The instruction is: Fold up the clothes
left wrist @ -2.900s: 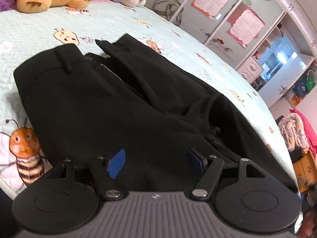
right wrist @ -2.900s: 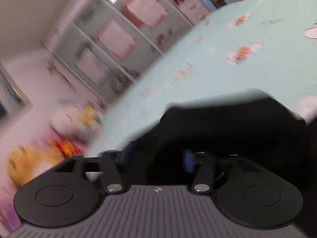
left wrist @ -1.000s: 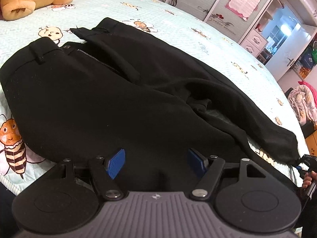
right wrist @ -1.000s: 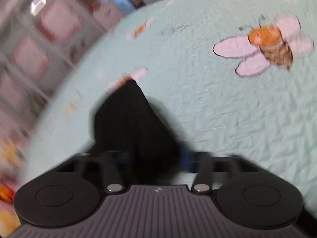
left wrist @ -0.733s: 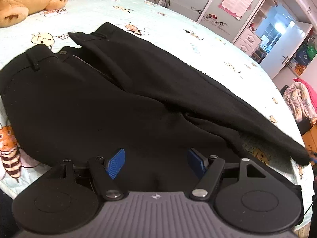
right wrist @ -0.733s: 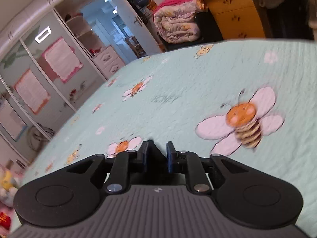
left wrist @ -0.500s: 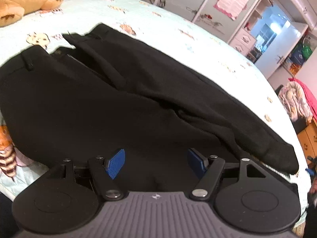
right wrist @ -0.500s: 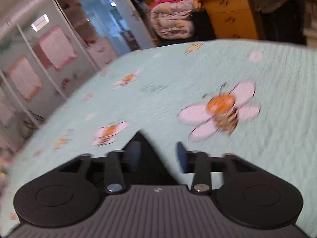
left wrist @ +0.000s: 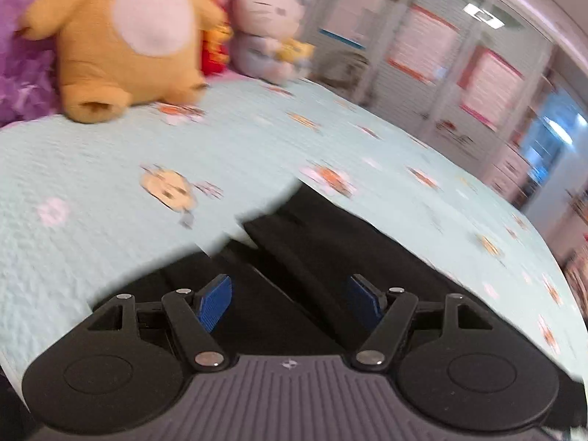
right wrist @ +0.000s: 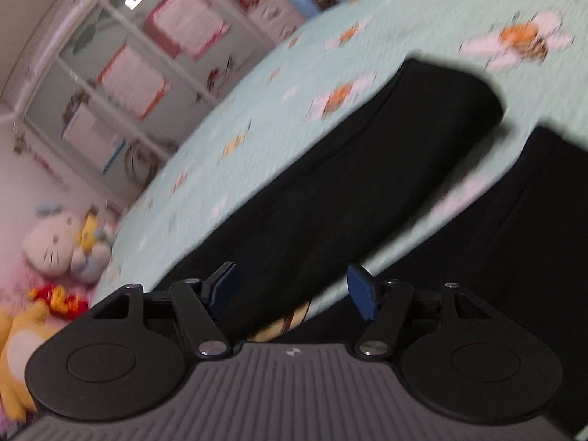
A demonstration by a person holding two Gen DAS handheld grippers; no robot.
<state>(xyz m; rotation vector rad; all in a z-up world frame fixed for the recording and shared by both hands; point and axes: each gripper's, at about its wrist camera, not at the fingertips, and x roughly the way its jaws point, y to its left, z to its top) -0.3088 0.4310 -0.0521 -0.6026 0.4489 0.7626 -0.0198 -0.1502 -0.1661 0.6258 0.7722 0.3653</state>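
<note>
Lying spread on the pale-green quilted bedspread (left wrist: 110, 198) printed with cartoon bees, the pair of black woven trousers (right wrist: 330, 169) is not folded: in the right wrist view the two legs run apart toward the foot end of the bed, a wedge of bedspread showing between them. In the left wrist view the waistband end (left wrist: 294, 228) sits nearer the head of the bed, short of the yellow plush bear (left wrist: 128, 40) and the grey-white plush cat (left wrist: 264, 22) at that edge.

The left gripper (left wrist: 290, 299) hangs over the waistband with its blue-padded fingers spread and nothing between them. The right gripper (right wrist: 294, 288) is likewise spread wide, empty, above the upper part of one leg. Both views are smeared by motion, so contact with the cloth cannot be confirmed.

Risks noted:
- Black cloth against black fingers, plus blur — a grip could close on one layer only, or on the bedspread beneath, dragging the quilt with the garment.
- The legs lie splayed and unequal; bringing one over the other without squaring the seams would likely lock in a skewed, wrinkled fold.
- The open fly area appears bunched — folding across it may leave a lump.
- A pull toward the head of the bed could push the waistband into the plush toys.
</note>
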